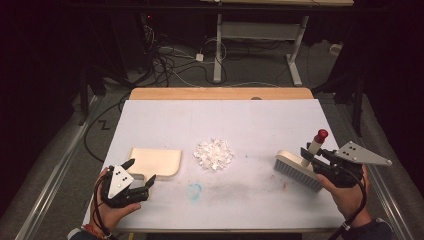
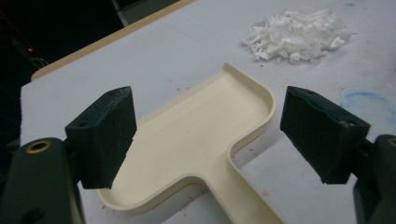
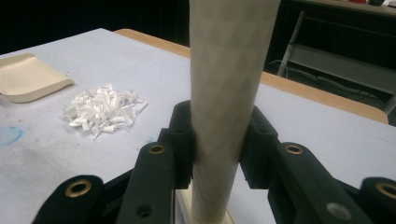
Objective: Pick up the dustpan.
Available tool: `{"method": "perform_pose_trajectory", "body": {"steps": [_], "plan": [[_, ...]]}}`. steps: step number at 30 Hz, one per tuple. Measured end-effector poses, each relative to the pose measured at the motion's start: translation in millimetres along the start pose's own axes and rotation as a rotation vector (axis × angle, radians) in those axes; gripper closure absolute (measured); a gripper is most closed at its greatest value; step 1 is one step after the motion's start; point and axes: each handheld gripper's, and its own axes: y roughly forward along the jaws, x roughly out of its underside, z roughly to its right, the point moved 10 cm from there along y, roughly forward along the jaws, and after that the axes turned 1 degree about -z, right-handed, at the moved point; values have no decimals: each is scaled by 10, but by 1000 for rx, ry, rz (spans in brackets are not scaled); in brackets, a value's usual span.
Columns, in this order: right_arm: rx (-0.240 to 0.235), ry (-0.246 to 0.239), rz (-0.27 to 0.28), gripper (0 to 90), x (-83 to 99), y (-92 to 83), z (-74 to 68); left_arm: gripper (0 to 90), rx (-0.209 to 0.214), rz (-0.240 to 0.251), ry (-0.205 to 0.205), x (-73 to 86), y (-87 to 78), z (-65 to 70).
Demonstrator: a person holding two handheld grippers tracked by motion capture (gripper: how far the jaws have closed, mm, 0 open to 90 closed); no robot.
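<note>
Right gripper (image 1: 311, 156) jaws clamped on the brush (image 1: 299, 170) handle, pads pressing both sides of the pale round shaft in the right gripper view (image 3: 223, 140); handle stands near upright, red tip on top, tilted a bit away from the person. Brush head sits low at the bench's right side, bristles down, at or just above the sheet, can't tell if touching. Left gripper (image 1: 139, 172) jaws wide open, nothing held; in the left gripper view (image 2: 205, 135) the black pads flank the dustpan (image 2: 196, 140) where pan meets handle, apart from it on both sides, and whether they rest on the bench can't be told. Dustpan (image 1: 156, 161) cream, flat on the bench at left, handle toward the person, open edge away from the person. Paper scraps (image 1: 214, 153), white pile, mid bench, between dustpan and brush, just beside the dustpan's right edge, well apart from the brush head; also seen past the pan (image 2: 299, 35) and left of the handle (image 3: 103, 111). Faint blue smudge (image 1: 194, 189) on the sheet nearer the person than the pile. Bench (image 1: 250, 115) covered by a white sheet, wooden edge at the far side. Hands hold both grippers from the near edge.
</note>
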Motion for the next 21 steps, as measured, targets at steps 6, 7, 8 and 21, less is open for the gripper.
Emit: {"method": "perform_pose_trajectory", "body": {"steps": [6, 7, 8, 21], "plan": [[12, 6, -3, 709, -1, -25, 21, 177, -6, -16, -13, 21, 1, -9], [17, 12, 1, 708, -7, -27, 25, 177, -10, -30, -21, 35, 5, -16], [18, 6, 3, 708, -16, -21, 36, 178, -22, -45, -31, 51, 4, -27], [38, 23, -5, 708, -12, 25, 81, 200, -63, -255, -193, 253, -45, 131]]}}
